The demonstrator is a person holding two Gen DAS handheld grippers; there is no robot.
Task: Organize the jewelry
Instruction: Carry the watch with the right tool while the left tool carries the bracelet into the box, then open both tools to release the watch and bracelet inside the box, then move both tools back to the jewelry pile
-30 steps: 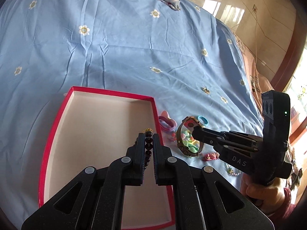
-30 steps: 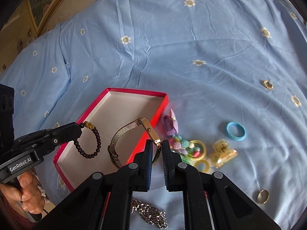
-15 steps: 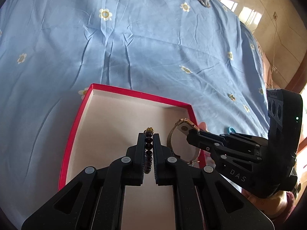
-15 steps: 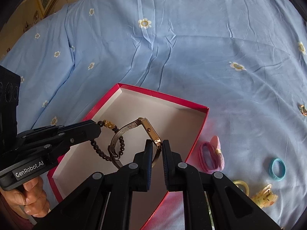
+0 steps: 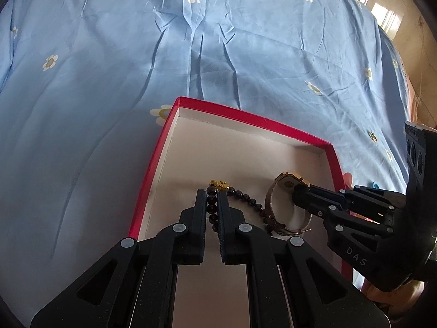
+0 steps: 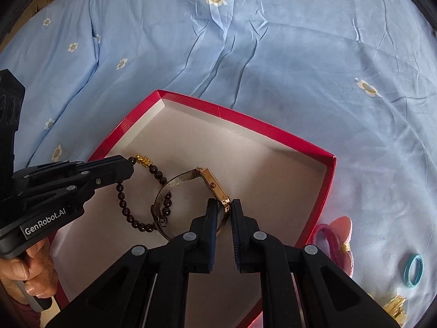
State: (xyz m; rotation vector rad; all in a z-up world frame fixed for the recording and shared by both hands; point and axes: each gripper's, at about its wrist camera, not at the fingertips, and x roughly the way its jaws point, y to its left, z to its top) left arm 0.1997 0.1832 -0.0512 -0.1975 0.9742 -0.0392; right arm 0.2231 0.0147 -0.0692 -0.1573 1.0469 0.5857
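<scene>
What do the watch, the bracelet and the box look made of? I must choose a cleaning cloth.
Watch: gold-toned metal case, shiny, with a fine woven mesh band, likely steel or plated. Beaded bracelet: glossy dark round beads, stone, glass or polished wood, I cannot tell which, plus a gold-coloured charm. Red box: thin cardboard, by its folded corners, glossy red outside, matte pale inside.

Matte black left claw point(image 6: 131, 168), white "GenRobot.AI" lettering, pale rivets.
</scene>
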